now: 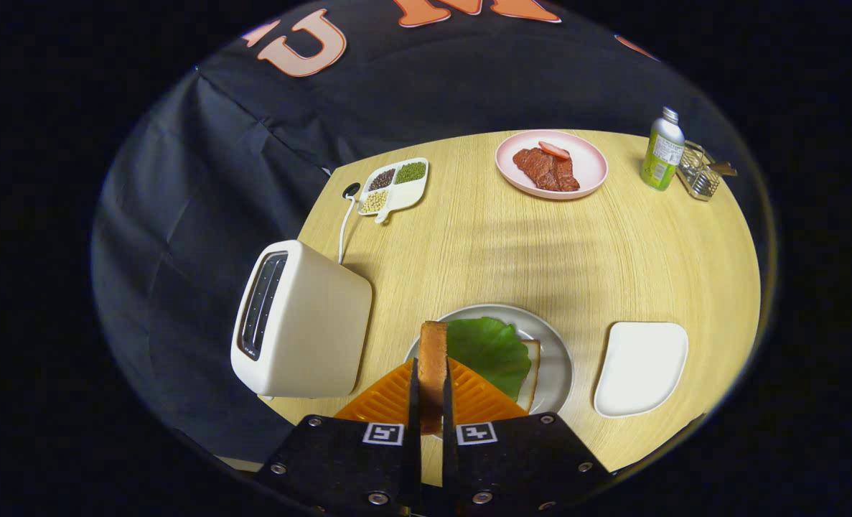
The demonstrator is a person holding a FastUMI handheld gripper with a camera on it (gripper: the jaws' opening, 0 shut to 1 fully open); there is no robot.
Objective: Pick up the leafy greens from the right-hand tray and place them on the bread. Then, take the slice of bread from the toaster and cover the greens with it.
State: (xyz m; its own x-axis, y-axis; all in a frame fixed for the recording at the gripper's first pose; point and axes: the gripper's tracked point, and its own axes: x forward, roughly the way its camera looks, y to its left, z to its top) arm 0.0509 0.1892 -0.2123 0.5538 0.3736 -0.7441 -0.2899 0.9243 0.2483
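gripper (432, 384) w/ 2 orange ribbed fingers (386, 398) clamped on brown toast slice (433, 362), held on edge above grey round plate (558, 359); green leafy lettuce (490, 352) lies on white bread slice (531, 370) there; cream toaster (300, 323) beside plate; white tray (641, 366) at plate's other side.

Gripper (431, 388) pointed forward and down. Two orange ribbed fingers (390, 398) closed in near-parallel, both pads pressing bread slice (433, 359) held edge-on, upright between them. Black finger mounts with square markers sit close together.
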